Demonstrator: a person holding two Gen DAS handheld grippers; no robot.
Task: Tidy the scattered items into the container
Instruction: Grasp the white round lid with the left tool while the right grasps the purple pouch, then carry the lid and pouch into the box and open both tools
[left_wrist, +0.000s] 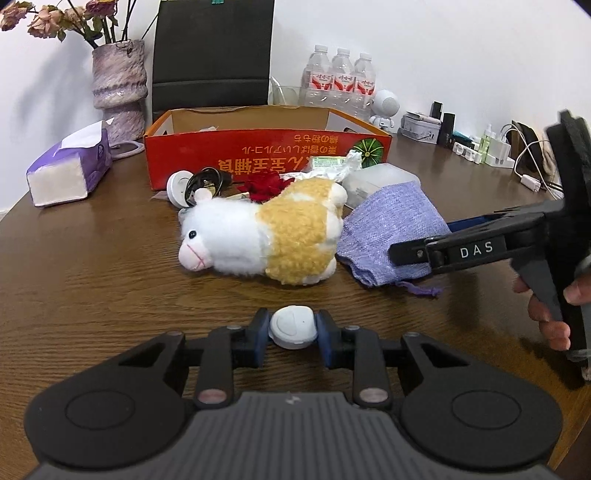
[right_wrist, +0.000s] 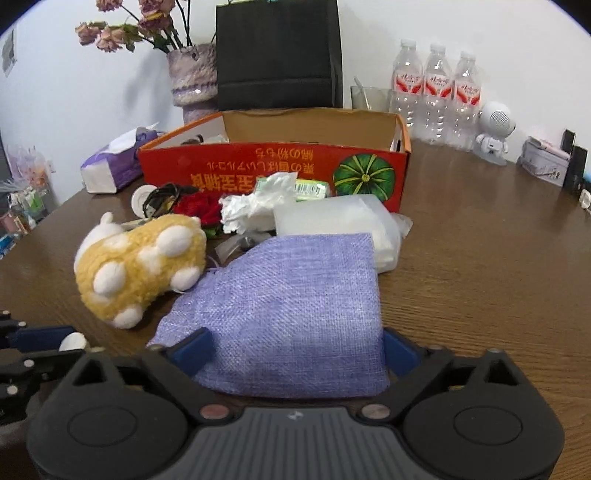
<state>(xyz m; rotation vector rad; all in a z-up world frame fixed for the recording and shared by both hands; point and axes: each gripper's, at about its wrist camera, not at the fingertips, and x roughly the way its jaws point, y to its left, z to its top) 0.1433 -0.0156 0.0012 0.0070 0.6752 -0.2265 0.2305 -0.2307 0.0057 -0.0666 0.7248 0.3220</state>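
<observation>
left gripper (left_wrist: 293, 326) | fingers clamped on small white round gadget (left_wrist: 293, 325), lifted for carrying | right gripper (right_wrist: 295, 349) | fingers wide astride purple pouch (right_wrist: 291, 302), not visibly pinching it, likely set to grab | orange box (right_wrist: 273, 170) at 12 o'clock behind the pile | plush toy (left_wrist: 266, 236) on surface at pouch's 9 o'clock

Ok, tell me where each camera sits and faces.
Left wrist: on the left gripper, shut on a white puck, facing plush, pouch and box; the right gripper and a hand show.
Right wrist: on the right gripper, astride the pouch, facing the box; the left gripper shows.
Shared: plush, pouch, box.
</observation>
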